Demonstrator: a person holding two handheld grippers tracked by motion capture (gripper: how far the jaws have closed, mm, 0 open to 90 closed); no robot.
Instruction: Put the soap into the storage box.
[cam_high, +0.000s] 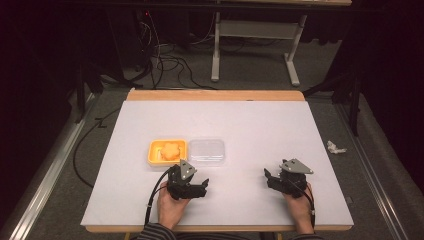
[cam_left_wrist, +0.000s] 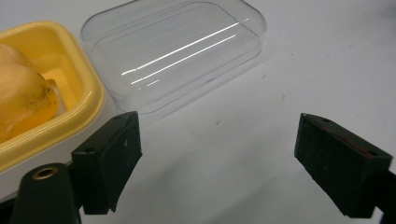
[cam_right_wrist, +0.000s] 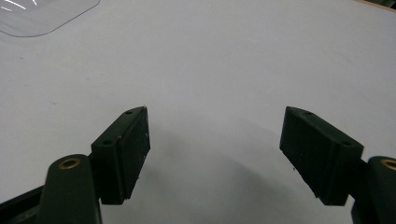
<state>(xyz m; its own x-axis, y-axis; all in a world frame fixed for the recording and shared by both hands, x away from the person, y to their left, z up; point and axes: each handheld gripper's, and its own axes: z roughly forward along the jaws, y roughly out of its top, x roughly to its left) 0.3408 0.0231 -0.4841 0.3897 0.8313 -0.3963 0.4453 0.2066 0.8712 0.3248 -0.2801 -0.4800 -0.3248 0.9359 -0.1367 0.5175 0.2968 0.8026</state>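
We hold two hand-held grippers low over the white tabletop (cam_high: 260, 125), both with jaws spread and grasping nothing.

Nearest us, our left hand-held gripper (cam_high: 192, 187) and right hand-held gripper (cam_high: 275, 180) are matte black, blocky, each topped with a grey three-cornered plate; in both gripper views their flat rectangular pads stand wide apart over the smooth, faintly speckled surface. Just beyond the left one we see the clear rectangular plastic lid (cam_left_wrist: 175, 51), glossy, ribbed, with rounded corners, lying flat on the tabletop. Touching or just beside it on its left sits the yellow rounded-rectangle plastic tray (cam_high: 167, 152), thick-rimmed, holding a pale orange lumpy piece of food (cam_high: 170, 150) with a soft, uneven skin. Farther off, a crumpled white scrap (cam_high: 335, 147) lies on the grey floor.
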